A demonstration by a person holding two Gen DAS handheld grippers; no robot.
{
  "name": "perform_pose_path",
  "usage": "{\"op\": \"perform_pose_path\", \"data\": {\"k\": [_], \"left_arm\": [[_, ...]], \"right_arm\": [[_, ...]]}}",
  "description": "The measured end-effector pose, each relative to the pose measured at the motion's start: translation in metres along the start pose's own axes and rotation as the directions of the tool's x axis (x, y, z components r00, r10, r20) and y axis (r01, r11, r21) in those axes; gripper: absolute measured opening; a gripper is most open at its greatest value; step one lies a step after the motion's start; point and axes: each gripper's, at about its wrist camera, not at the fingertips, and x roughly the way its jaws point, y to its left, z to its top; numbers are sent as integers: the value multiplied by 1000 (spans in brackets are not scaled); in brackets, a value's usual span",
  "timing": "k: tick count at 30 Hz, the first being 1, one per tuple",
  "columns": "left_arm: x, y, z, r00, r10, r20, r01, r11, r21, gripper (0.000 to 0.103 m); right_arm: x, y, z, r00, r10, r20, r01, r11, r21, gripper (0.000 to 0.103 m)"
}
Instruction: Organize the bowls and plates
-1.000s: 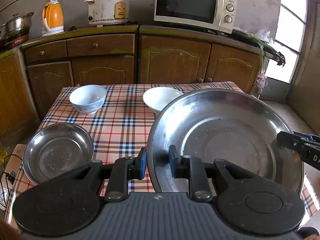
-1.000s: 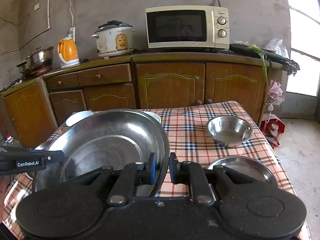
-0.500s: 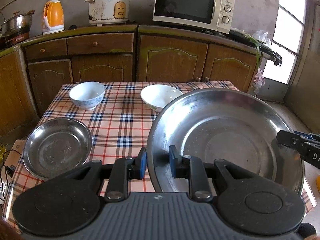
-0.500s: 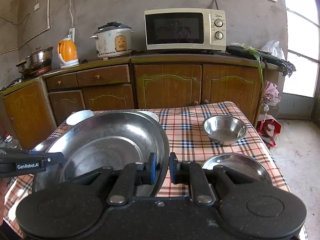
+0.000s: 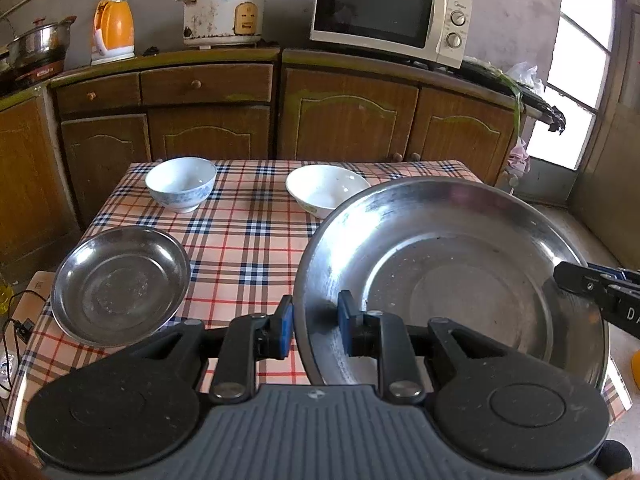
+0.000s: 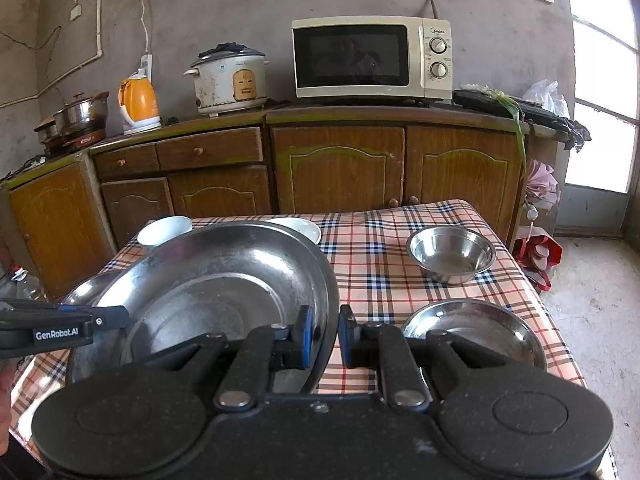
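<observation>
**A:** What's the setup here? Nearest thing I see is a desk [image 5: 248,248] with a plaid cloth, then wooden cabinets [image 6: 340,172] behind it, with a microwave [image 6: 370,58], rice cooker [image 6: 228,78] and orange kettle [image 6: 138,100] on top.

**B:** Yep. The large steel plate [image 5: 452,280] is held up over the desk, tilted. The left gripper [image 5: 314,326] has its jaws clamped on the plate's left rim, and the right gripper [image 6: 324,336] pinches the opposite rim.

**A:** Other dishes?

**B:** Small steel plate [image 5: 120,284] on the left, two white bowls [image 5: 182,182] at the back, a steel bowl [image 6: 452,254] and another steel plate [image 6: 476,332] on the right. The big plate covers part of the bowls in the right view.
</observation>
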Motion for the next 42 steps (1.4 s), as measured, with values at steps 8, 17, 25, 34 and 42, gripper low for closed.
{"op": "perform_pose_path", "data": {"k": [8,17,25,34,42], "left_arm": [[-2,3,-4,1000,3,-5,-3,1000,-7,23],[-3,6,-7,1000,12,-4,-12,1000,-8,23],[-5,7,-10,1000,17,-5,-17,1000,-5,23],[-5,7,-13,1000,19,-7,-19,1000,-3,23],[-1,5,-16,1000,21,-22,-21,1000,-4,23]], "right_arm": [[-3,7,-5,1000,15,-12,-16,1000,-8,18],[-3,7,-8,999,27,-23,-27,1000,-8,18],[0,2,-7,999,33,-28,-33,999,-9,18],[1,2,-10,999,31,-32,-31,999,-7,18],[3,-1,-15,999,30,-42,-30,1000,3,18]]}}
